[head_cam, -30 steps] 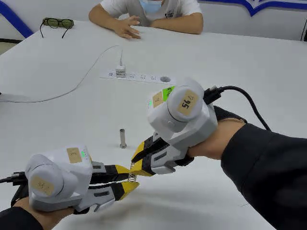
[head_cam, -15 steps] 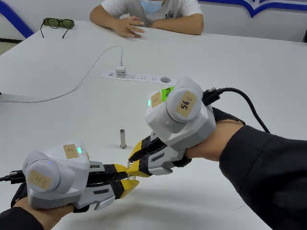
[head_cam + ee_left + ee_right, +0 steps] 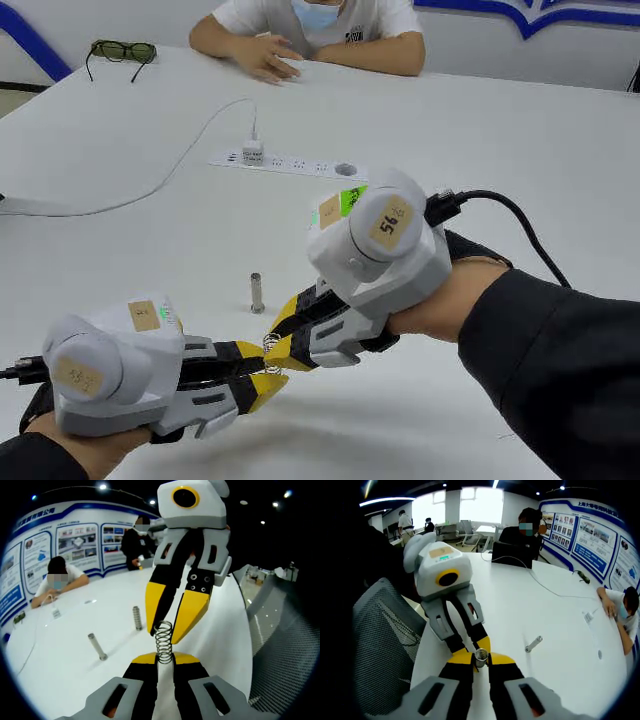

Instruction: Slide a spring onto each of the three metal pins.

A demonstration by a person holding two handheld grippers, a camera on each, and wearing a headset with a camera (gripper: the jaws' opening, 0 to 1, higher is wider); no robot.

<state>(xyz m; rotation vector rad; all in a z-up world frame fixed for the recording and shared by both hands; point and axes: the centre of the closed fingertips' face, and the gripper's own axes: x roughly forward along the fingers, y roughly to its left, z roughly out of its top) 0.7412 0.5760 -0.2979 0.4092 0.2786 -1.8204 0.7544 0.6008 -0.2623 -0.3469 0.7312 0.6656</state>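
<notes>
Spring (image 3: 163,642) is pinched in the left claw (image 3: 164,661), jaws nearly closed on its bottom coils, held up off the counter (image 3: 450,130). Right claw (image 3: 480,662) straddles the other end with a narrow gap, can't tell if it's actually gripping. Bare pin (image 3: 256,291) stands just beyond, toward the counter's middle.

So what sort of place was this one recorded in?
Probably an office showroom or meeting space rather than a workshop: a big white table with a power strip on it, blue-trimmed display boards of photos and text along the wall, and a mesh chair beside the table.
</notes>
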